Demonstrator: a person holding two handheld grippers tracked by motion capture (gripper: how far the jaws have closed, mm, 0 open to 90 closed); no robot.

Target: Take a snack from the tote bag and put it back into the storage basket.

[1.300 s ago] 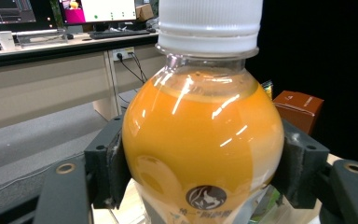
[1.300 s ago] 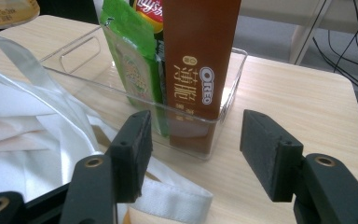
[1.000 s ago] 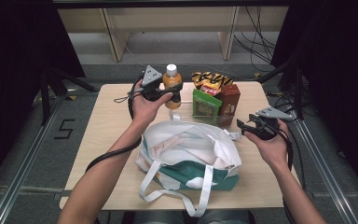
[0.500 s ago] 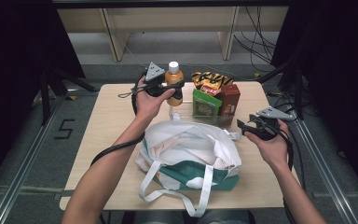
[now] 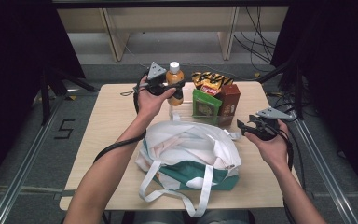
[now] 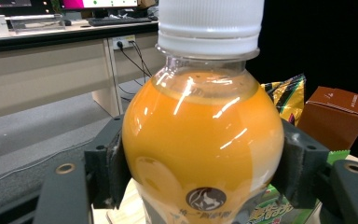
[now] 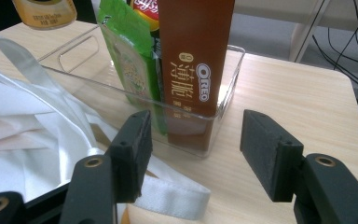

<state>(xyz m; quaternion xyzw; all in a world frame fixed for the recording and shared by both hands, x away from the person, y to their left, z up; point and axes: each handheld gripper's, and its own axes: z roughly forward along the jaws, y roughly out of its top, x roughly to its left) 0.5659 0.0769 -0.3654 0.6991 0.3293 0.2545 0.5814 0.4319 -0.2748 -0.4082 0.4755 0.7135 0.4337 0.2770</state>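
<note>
My left gripper [image 5: 173,88] is shut on an orange juice bottle [image 5: 175,80] with a white cap, held upright over the far left end of a clear plastic bin [image 5: 176,112]. In the left gripper view both pads [image 6: 114,163] press the bottle's [image 6: 200,135] round sides. A white and green tote bag [image 5: 191,149] lies open in the middle of the table. My right gripper [image 5: 243,127] stands open at the bag's right, nothing between its jaws. In the right gripper view it [image 7: 200,154] faces the bin's corner [image 7: 186,123], above a white bag strap [image 7: 168,191].
The bin holds a brown Oreo box [image 7: 193,56], a green packet [image 7: 130,56] and a yellow snack bag [image 5: 209,80] behind them. The wooden table [image 5: 107,121] has bare top at the left and right [image 7: 289,102]. Cables lie on the floor beyond the table.
My left gripper has carried the bottle slightly up and farther away. The right gripper has stayed where it was.
</note>
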